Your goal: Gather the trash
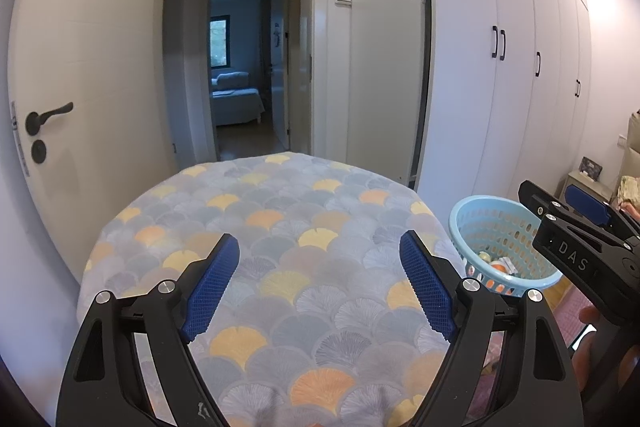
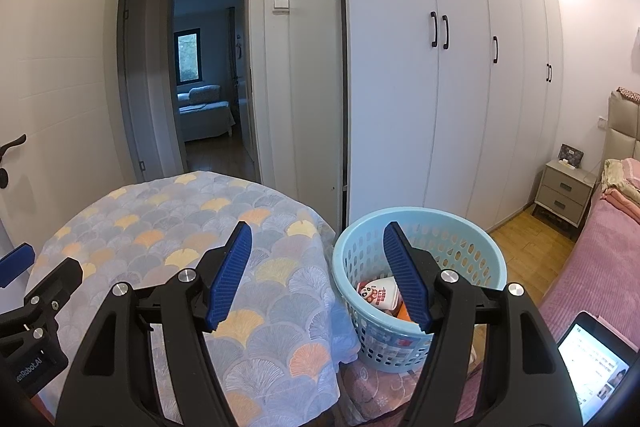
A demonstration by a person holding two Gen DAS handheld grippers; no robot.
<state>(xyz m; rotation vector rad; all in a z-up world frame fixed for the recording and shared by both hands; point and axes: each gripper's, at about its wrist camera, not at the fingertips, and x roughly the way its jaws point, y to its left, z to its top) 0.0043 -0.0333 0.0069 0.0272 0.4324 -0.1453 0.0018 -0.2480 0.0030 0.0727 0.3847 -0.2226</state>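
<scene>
Trash sits collected at the bottom of the light blue basket [image 2: 420,259]: a white paper cup [image 2: 380,293] with a red cartoon print lies on its side there, with something orange beside it. Neither claw carries any of it. The right gripper [image 2: 320,275] has its jaws apart with nothing between them, its left finger over the table edge and its right finger over the basket's open mouth. The left gripper [image 1: 320,283] also stands with jaws spread and nothing gripped, hovering above the round table [image 1: 280,211], whose cloth shows a grey, yellow and orange fan pattern. From the left wrist view the basket [image 1: 500,227] is just right of the table, and the right gripper [image 1: 580,227] appears at the right edge above it. The basket rests on a pink cushioned seat [image 2: 380,383] beside the table. Farther off, white wardrobe doors [image 2: 440,87] fill the right wall, an open doorway [image 2: 192,87] leads to another room, and a pink bed [image 2: 592,255] lies at the right.
</scene>
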